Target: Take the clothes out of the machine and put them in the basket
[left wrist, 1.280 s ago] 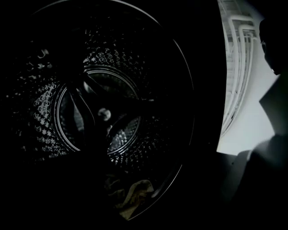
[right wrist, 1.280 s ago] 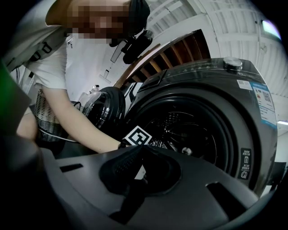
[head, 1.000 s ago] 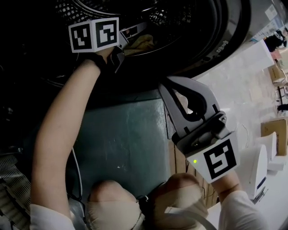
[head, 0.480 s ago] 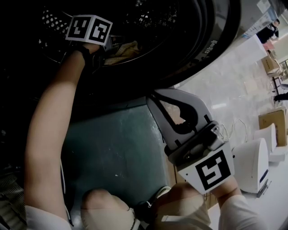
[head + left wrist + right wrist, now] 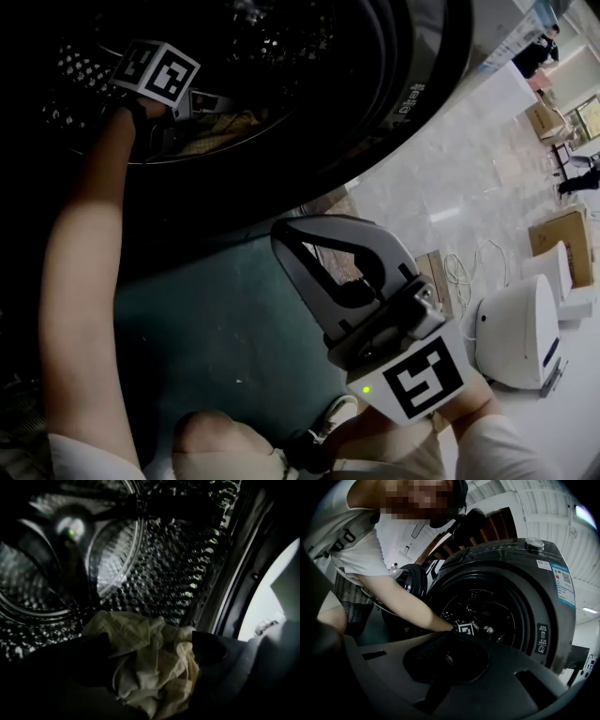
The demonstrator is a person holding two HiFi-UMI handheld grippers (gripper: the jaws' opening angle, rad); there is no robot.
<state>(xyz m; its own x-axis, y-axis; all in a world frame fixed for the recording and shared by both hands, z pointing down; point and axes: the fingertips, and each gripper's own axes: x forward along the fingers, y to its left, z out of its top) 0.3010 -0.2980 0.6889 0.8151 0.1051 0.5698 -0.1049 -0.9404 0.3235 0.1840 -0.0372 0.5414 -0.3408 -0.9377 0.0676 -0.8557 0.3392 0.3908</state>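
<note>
Left hand-held gripper (image 5: 149, 641) is inside the machine's drum (image 5: 187, 569), angled downward. Its jaws stand wide apart, having just been opening, with the cloth (image 5: 145, 672) lying between them and not pinched. The perforated drum wall rises close ahead of and above this hand-held gripper. The dark rim of the door opening (image 5: 232, 602) runs just to its right, with the bright room beyond. There is free space above the cloth toward the back of the drum.

Right hand-held gripper (image 5: 284, 239) is outside, below the door ring, jaws together on nothing, with open floor (image 5: 450, 178) to its right. The washing machine (image 5: 543, 588) stands ahead of it, and a woven basket (image 5: 351, 602) sits far to its left, beyond the person's arm.

The cloth is pale cream with a faint check, crumpled into a loose heap on the drum floor. Whether its folds touch the pads cannot be told
</note>
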